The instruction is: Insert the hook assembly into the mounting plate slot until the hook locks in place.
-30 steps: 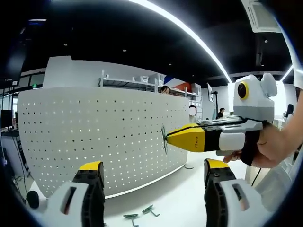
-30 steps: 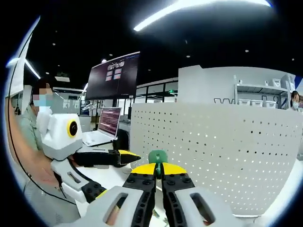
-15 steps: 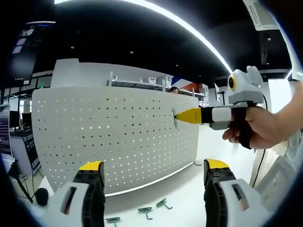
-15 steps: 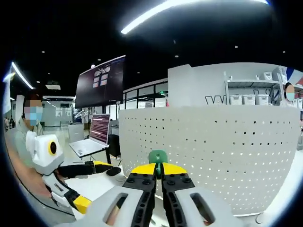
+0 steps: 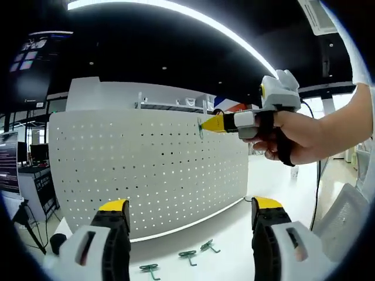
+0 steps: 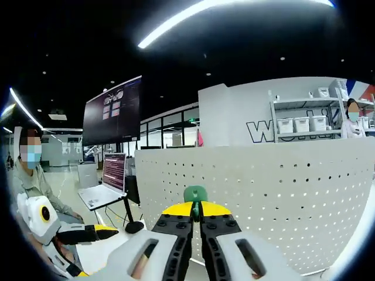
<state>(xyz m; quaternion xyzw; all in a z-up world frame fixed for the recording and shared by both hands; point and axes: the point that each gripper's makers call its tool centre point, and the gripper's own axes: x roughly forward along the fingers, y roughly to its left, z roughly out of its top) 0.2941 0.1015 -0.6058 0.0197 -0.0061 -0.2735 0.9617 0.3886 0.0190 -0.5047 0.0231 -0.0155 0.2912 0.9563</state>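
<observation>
One white pegboard (image 5: 146, 170) upright on the table (image 5: 234, 234). Three green hooks (image 5: 188, 255) lying loose at 6 o'clock before it. Left gripper (image 5: 190, 246) gaping, empty. Right gripper (image 6: 195, 206) clamped on one green hook (image 6: 195, 194) near the board's upper edge. Wall lettering partly hidden: "w".

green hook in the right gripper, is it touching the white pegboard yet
Cannot tell. Left gripper view puts the green hook at the white pegboard top edge, with neither contact nor gap plain.

Upright white pegboard (image 5: 146, 170) on the worktop; a green hook (image 6: 195, 194) near its top edge, three more (image 5: 188, 256) lying at its foot.
</observation>
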